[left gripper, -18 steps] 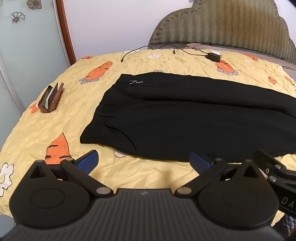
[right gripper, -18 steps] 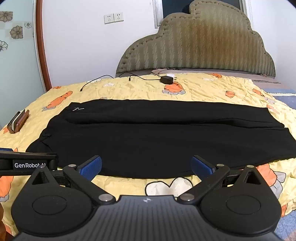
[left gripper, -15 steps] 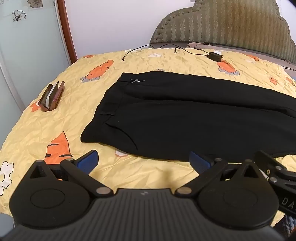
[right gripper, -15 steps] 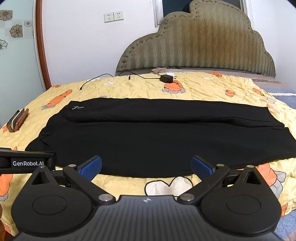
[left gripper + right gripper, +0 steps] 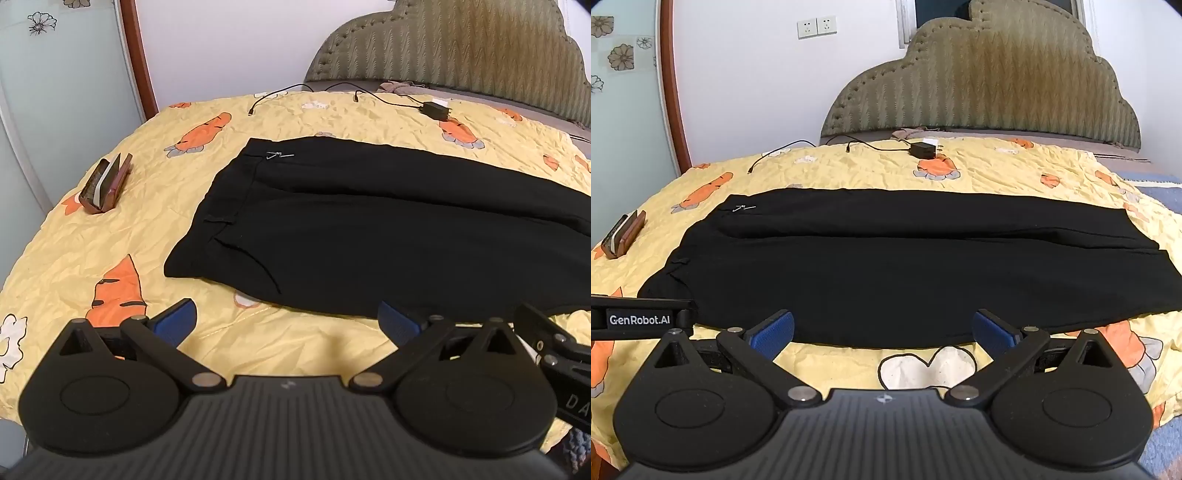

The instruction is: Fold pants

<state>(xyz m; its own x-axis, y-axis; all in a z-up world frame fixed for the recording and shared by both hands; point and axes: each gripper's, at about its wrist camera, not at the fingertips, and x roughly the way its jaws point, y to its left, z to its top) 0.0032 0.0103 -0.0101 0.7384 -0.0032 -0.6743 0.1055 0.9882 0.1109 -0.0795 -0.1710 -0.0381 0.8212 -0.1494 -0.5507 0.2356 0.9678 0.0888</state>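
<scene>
Black pants (image 5: 369,229) lie flat on the yellow carrot-print bedspread (image 5: 147,206), one leg folded over the other, waistband at the left and legs running right. They also show in the right wrist view (image 5: 905,266). My left gripper (image 5: 286,319) is open and empty, just short of the near edge by the waistband end. My right gripper (image 5: 882,330) is open and empty, just short of the near edge at mid-leg. Part of the left gripper (image 5: 639,319) shows at the left of the right wrist view.
A brown case (image 5: 107,184) lies on the bed left of the waistband. A black charger (image 5: 925,149) with cable lies at the far side near the padded headboard (image 5: 979,92). A glass door and wooden frame (image 5: 136,62) stand at the left.
Both grippers have shifted slightly; the left wrist view has tilted a little, so the pants sit slightly lower in the frame. The pants have not moved and both grippers stay open.
</scene>
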